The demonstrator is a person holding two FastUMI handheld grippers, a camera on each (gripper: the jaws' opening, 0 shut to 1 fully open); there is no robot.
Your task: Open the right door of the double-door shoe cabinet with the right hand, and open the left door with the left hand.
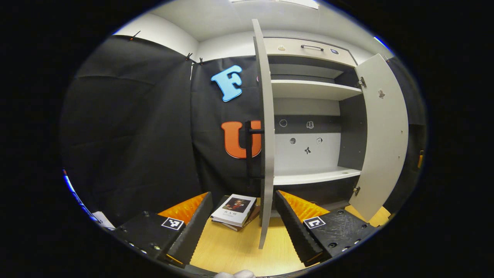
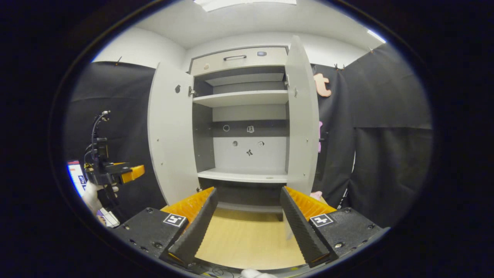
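Shoe cabinet (image 1: pixel 308 116) stands with both doors swung out, so the task looks close to done.

From the left gripper view, the left door (image 1: pixel 266 131) is seen edge-on, a tall upright slab running straight away from the camera, its long axis vertical and its dark bar handle (image 1: pixel 250 148) on the outer face. The left claw (image 1: pixel 243 227) is spread wide and holds nothing; the door's lower edge stands between its two fingers, nearer the one on the view's right, with no contact that I can make out. A stack of books (image 1: pixel 235 210) lies on the wooden floor (image 1: pixel 239 251) just beyond the fingers. The right door (image 1: pixel 380 135) hangs open at the far side, well apart from this claw.

From the right gripper view, the cabinet faces the camera squarely, its shelves bare (only small stickers on the back panel). The right claw (image 2: pixel 249 227) is likewise wide and empty, aimed at the opening, with the right door just beside its finger on the view's right. The left claw shows off to the side, held in a gloved hand (image 2: pixel 92 195).
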